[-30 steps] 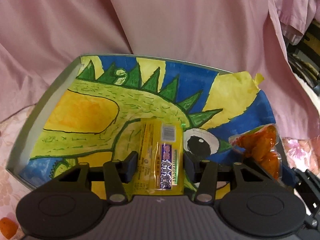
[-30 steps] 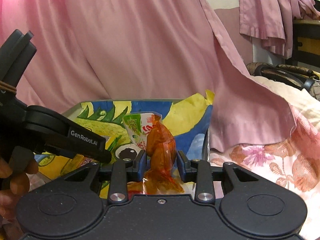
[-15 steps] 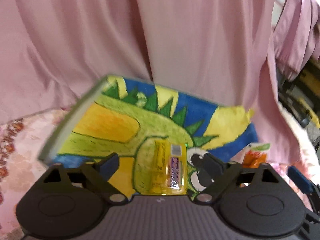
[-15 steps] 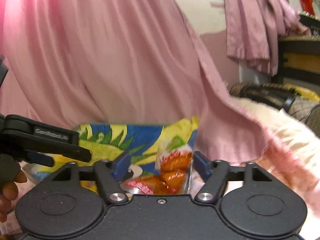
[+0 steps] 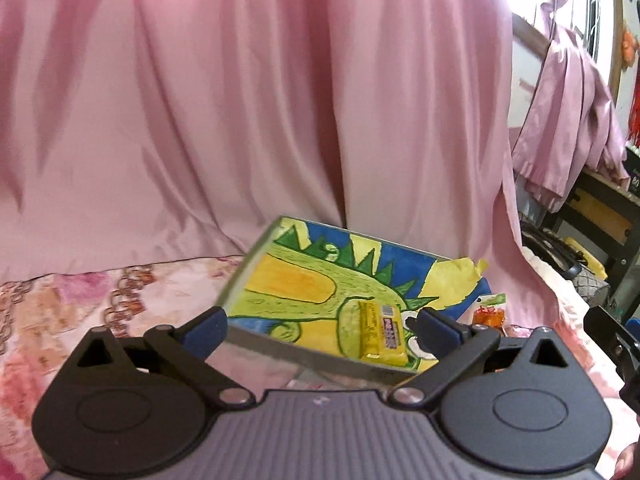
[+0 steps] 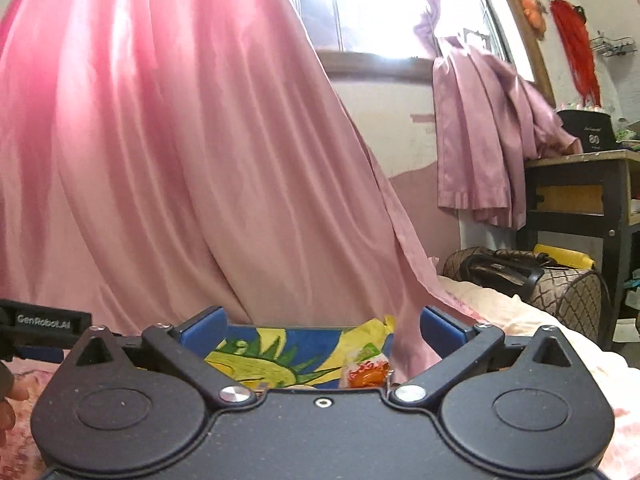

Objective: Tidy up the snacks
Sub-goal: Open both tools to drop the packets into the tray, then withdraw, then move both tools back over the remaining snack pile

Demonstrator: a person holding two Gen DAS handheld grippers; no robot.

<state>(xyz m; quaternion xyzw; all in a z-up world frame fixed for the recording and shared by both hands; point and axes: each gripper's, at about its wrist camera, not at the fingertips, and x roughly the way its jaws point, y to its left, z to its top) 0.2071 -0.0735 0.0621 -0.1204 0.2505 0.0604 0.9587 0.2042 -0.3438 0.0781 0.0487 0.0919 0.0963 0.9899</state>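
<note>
Pink curtain behind; yellow snack bar (image 5: 382, 334) lies in the tray (image 5: 280, 344), beyond both grippers' empty, still-widening fingers (image 5: 206, 326).

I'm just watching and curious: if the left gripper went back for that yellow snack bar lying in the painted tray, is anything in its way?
Nothing visible blocks it. The yellow wrapped snack bar lies uncovered in the grey tray with the painted dinosaur lining, past its near wall. The left gripper holds nothing, its jaws opening. The orange snack packet lies off to the right.

Both the left tool (image 5: 322, 326) and the right tool (image 6: 322, 328) are opening wide, jaws empty.
</note>
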